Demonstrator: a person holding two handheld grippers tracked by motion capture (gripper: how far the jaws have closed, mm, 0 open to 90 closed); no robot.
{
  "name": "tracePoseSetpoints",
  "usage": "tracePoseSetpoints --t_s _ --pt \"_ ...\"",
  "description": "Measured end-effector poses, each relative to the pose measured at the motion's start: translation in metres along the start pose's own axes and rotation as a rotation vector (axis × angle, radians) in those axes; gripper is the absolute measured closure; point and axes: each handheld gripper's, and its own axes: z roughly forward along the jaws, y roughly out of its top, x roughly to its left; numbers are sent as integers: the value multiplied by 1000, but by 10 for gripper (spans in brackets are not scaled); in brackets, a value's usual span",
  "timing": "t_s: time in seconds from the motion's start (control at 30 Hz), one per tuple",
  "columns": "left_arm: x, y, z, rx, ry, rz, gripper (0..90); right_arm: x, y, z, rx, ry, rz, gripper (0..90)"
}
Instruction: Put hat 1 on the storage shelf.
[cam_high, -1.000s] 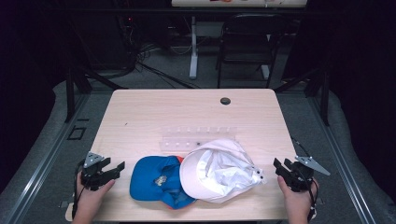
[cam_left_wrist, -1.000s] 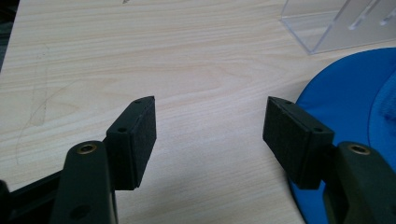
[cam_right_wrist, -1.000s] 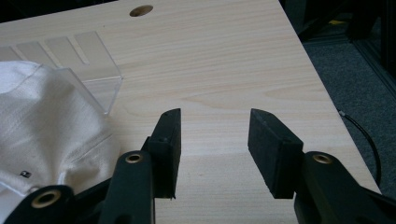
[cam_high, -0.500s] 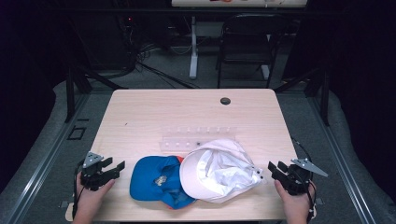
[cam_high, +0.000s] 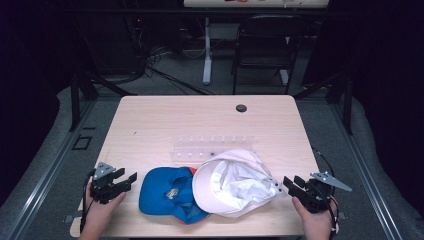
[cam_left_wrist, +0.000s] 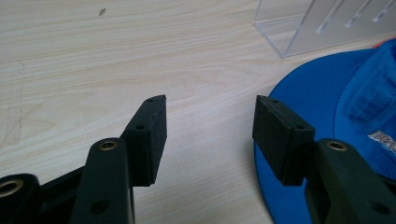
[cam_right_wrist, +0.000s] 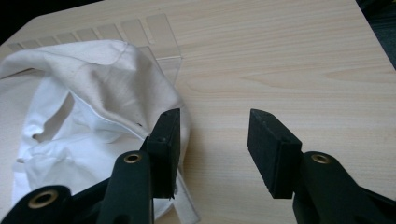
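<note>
On the near half of the wooden table (cam_high: 160, 125) lie two caps: one blue cap (cam_high: 167, 192) and one white cap (cam_high: 232, 182), both turned up, the white one overlapping the blue one's right edge. Just behind them stands one clear plastic rack (cam_high: 210, 147), touching the white cap. One dark round fitting (cam_high: 241, 108) sits near the far edge. The left gripper (cam_high: 127, 181) rests at the near left, jaws apart and empty, just beside the blue cap's brim. The right gripper (cam_high: 290, 184) sits at the near right, jaws apart and empty, beside the white cap. Two hands hold the grippers.
</note>
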Motion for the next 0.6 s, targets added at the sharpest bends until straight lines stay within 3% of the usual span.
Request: tracePoseSetpoints --t_s 0.2,0.6 --pt "-4 0 0 -13 -12 3 476 8 3 -2 26 10 -27 527" --pt "-8 1 -1 -20 -32 6 490 10 23 -1 107 48 -16 526"
